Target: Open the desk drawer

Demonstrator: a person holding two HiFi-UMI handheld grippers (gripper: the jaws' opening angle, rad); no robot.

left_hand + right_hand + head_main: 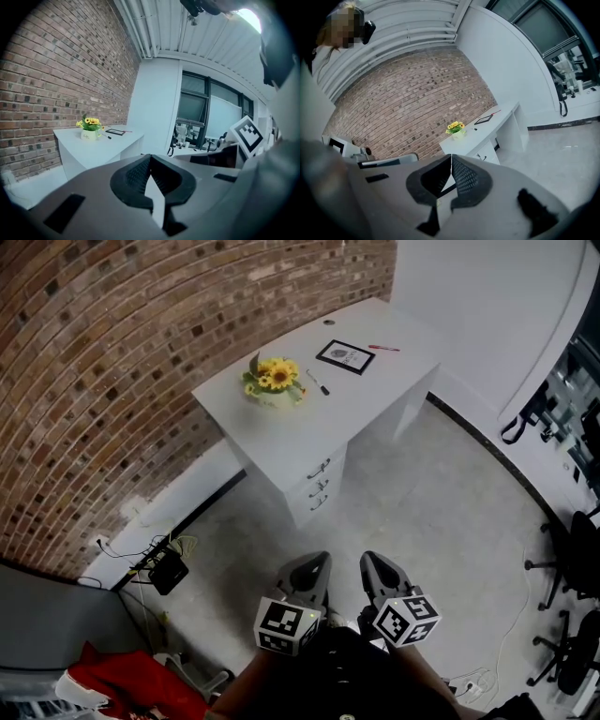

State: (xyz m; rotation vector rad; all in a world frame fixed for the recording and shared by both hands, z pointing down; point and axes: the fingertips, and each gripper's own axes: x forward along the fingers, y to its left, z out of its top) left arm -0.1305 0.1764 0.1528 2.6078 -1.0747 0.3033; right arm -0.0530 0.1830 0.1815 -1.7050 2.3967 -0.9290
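The white desk (281, 432) stands against the brick wall, well ahead of both grippers. Its drawer stack (319, 486) faces me at the near end, three small handles one above the other, all drawers closed. In the right gripper view the drawers (487, 152) show under the desk (497, 123). My left gripper (319, 561) and right gripper (368, 561) hang side by side over the floor, short of the desk. Both are shut with nothing between the jaws. The left gripper (150, 157) looks past the desk (101, 145), and the right gripper (451, 157) looks toward the desk.
On the desk are a pot of yellow flowers (272, 381), a dark-framed tablet (345, 356), a black pen (319, 382) and a red pen (382, 349). A black box with cables (169, 570) lies by the wall. Office chairs (574, 568) stand at right. Red cloth (122, 682) lies at lower left.
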